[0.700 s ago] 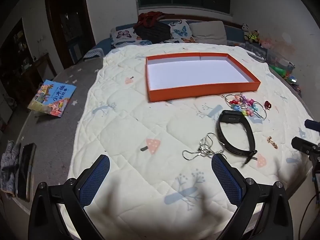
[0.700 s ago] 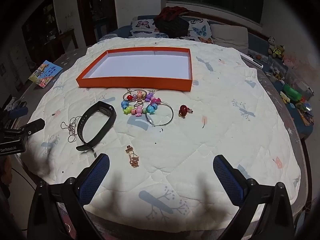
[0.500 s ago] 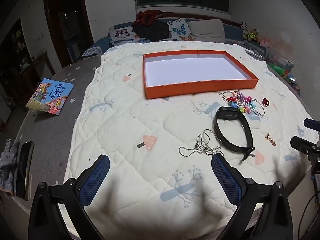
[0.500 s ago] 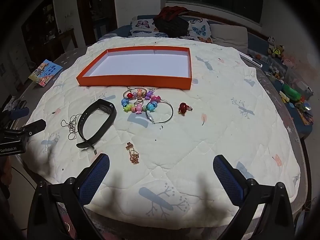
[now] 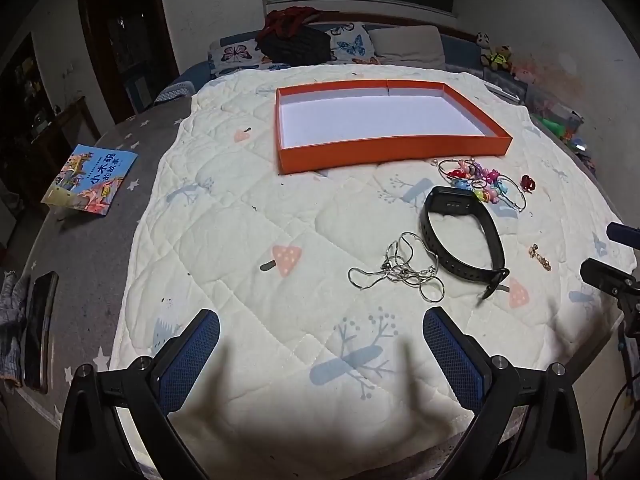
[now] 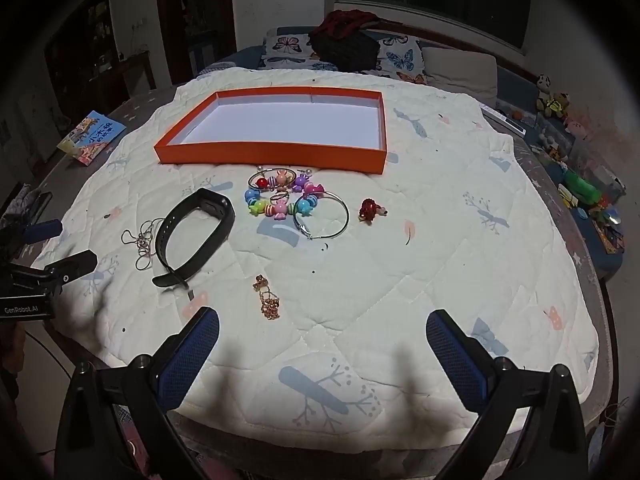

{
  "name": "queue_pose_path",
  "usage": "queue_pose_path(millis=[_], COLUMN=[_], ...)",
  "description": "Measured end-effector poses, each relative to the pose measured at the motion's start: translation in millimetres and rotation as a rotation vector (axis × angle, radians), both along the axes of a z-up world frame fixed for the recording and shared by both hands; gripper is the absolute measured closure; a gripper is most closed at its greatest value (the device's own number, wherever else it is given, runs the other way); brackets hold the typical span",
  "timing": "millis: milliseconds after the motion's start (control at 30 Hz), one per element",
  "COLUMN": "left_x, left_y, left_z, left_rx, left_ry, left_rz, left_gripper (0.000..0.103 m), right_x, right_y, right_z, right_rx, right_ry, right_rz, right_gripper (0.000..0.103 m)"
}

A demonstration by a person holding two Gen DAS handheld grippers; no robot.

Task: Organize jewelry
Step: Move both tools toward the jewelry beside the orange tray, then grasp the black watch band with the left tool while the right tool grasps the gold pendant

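Observation:
An empty orange tray (image 5: 392,152) (image 6: 272,153) lies on the white quilt. Before it lie a black wristband (image 5: 490,236) (image 6: 224,224), a silver chain (image 5: 400,272) (image 6: 142,240), a colourful bead bracelet with silver hoops (image 5: 480,186) (image 6: 280,200), a red ornament (image 5: 527,182) (image 6: 370,211) and a gold chain (image 5: 540,257) (image 6: 269,300). My left gripper (image 5: 320,344) is open and empty, just short of the silver chain. My right gripper (image 6: 322,348) is open and empty, just short of the gold chain.
A children's book (image 5: 90,182) and a dark phone (image 5: 40,328) lie on the grey cover left of the quilt. Pillows and a dark bag (image 5: 296,46) sit at the far end. Toys (image 6: 580,188) line the right edge.
Both grippers have pulled back and risen slightly, so the jewelry and tray look a little farther away. Nothing on the quilt has moved.

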State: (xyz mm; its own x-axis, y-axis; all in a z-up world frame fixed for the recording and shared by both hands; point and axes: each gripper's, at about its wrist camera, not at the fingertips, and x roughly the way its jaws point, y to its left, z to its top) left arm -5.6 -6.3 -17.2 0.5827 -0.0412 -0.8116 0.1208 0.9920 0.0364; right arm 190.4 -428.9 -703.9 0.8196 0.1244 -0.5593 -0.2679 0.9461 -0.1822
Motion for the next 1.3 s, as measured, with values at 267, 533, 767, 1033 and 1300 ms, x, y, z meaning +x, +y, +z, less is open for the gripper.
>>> queue_pose_path(millis=[267,533,767,1033,1300], left_x=[2,4,6,10,13], left_y=[-6,-11,-12,-13,-17], left_z=[0,-3,-5,-8,-8], left_rx=[-0.016,-0.031,-0.039,-0.056,-0.08], left_ry=[0.01,0.029,0.038,0.06,0.061], left_rz=[-0.022,-0.03,-0.03,-0.031,-0.039], left_gripper=[0.0,0.0,0.0,0.0,0.0], right_x=[1,4,9,13,19], right_y=[1,1,0,-1,-3], right_z=[-6,-9,-14,-20,-31], right_rx=[-0.004,-0.005,-0.006,-0.004,-0.011], right_ry=[0.015,0.03,0.054,0.076,0.113], right_rz=[0.007,0.01,0.011,0.006,-0.009], right_gripper=[0.0,0.0,0.0,0.0,0.0])
